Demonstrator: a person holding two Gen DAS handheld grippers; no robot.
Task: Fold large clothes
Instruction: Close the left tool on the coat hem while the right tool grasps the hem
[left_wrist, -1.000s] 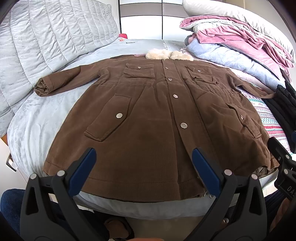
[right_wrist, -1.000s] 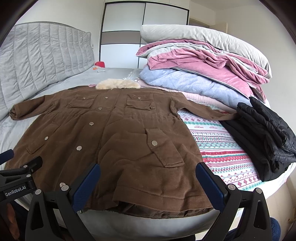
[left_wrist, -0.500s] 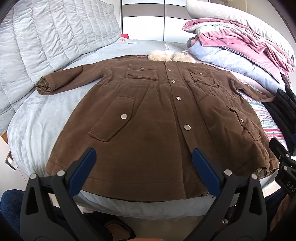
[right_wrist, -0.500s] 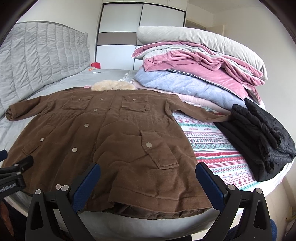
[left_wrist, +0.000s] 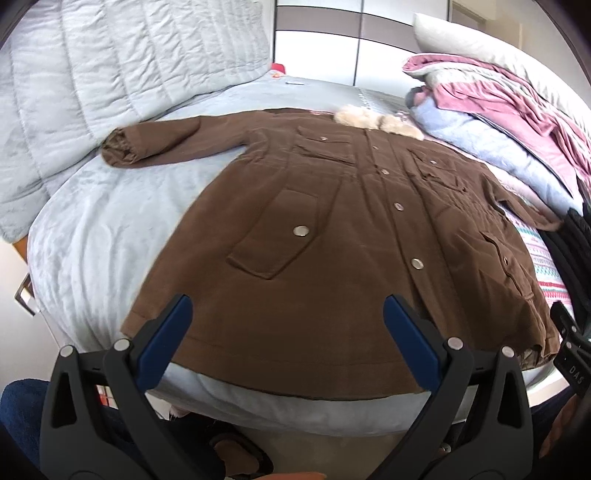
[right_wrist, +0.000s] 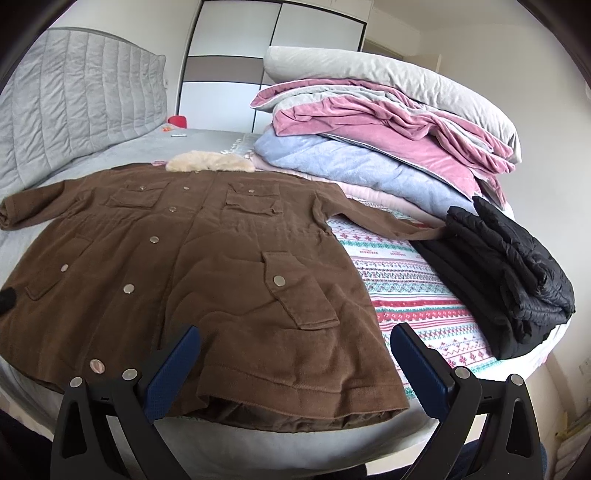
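A large brown coat (left_wrist: 332, 240) with metal snaps and a cream fur collar (left_wrist: 376, 120) lies flat, front up, on the grey bed, sleeves spread; it also shows in the right wrist view (right_wrist: 192, 266). Its hem hangs at the near bed edge. My left gripper (left_wrist: 288, 332) is open and empty, hovering just above the hem near the coat's left half. My right gripper (right_wrist: 295, 358) is open and empty above the hem at the coat's right corner. The right gripper's body (left_wrist: 570, 347) shows at the left wrist view's right edge.
A grey quilted headboard (left_wrist: 92, 74) stands at the left. A pile of pink, blue and grey bedding (right_wrist: 388, 129) sits at the back right. A folded black jacket (right_wrist: 509, 269) lies on a patterned blanket (right_wrist: 406, 288) right of the coat. A small red object (right_wrist: 177, 120) sits far back.
Both grippers have moved: the left view has shifted left, showing more of the left sleeve and bed, and the right gripper has moved closer over the hem. The coat has not moved.
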